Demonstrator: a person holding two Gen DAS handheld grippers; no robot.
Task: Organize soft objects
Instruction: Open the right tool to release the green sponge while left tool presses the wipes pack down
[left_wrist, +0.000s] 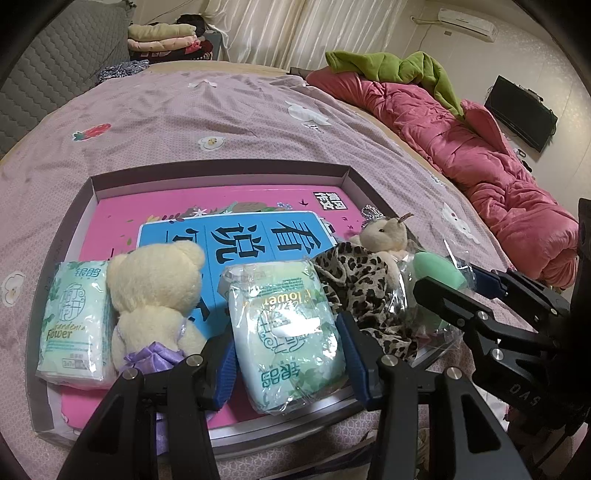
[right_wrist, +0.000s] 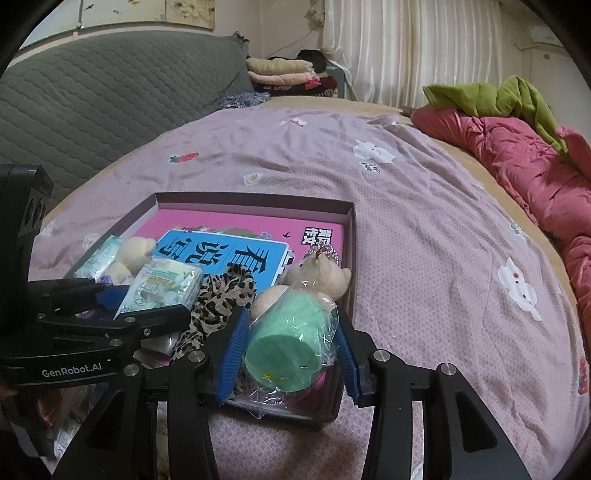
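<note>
**A:** In the shallow box (left_wrist: 221, 173) on the bed (left_wrist: 229, 110), near edge, left to right. Item one: tissue pack (left_wrist: 72, 321), lying flat at the left wall. Item two: cream bear (left_wrist: 155, 291), upright just beside it. Item three: second tissue pack (left_wrist: 291, 339), sitting between the blue pads of your left tool (left_wrist: 290, 363). Item four: leopard cloth (left_wrist: 365, 291), crumpled next to that pack. Item five: small crowned bear (left_wrist: 384, 236), behind the cloth. Item six: green sponge in its clear wrapper (right_wrist: 286, 354), at the right corner, between the pads of your right tool (right_wrist: 291, 354).

**B:** Are both tools clamped?

**A:** Your left tool: half apart, pads at the pack's two sides and pressing its wrapper as far as I can judge. Your right tool: half apart, left pad against the wrapper, right pad at its loose edge; whether it bears on the sponge I cannot tell.

**B:** So what is done, what is left?

**A:** All six soft items counted are inside the box, resting on the pink book (left_wrist: 258, 199) that lines it. Nothing soft from the set shows loose on the sheet nearby. Judged near the end: you have the last two to settle and let go.
</note>
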